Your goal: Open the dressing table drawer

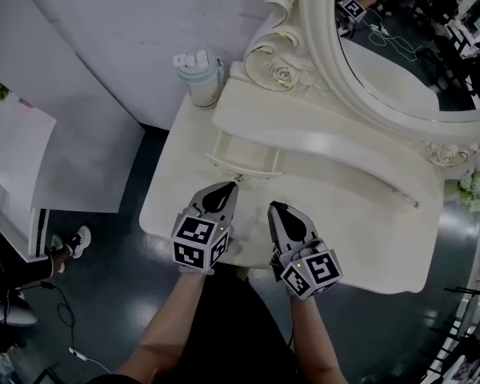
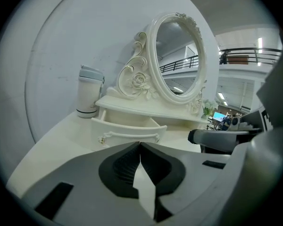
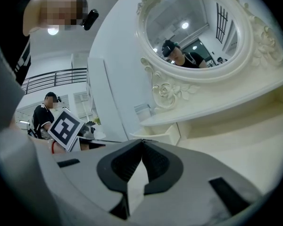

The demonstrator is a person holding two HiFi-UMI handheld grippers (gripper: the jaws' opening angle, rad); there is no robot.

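Note:
The white dressing table [image 1: 360,214] has a small drawer [image 1: 242,158] under its shelf, and the drawer stands pulled out toward me. Its carved front [image 2: 129,128] faces the left gripper view, and the drawer's side [image 3: 160,133] shows in the right gripper view. My left gripper [image 1: 234,185] [image 2: 140,144] is shut with nothing between its jaws, its tips close in front of the drawer front. My right gripper [image 1: 274,206] [image 3: 142,141] hovers over the tabletop to the right of the drawer, also shut and empty.
An oval mirror [image 1: 400,54] in an ornate white frame stands at the back of the table. A pale lidded tumbler [image 1: 200,74] [image 2: 89,92] sits at the table's back left corner. A white curved wall runs behind. Dark floor with cables lies to the left.

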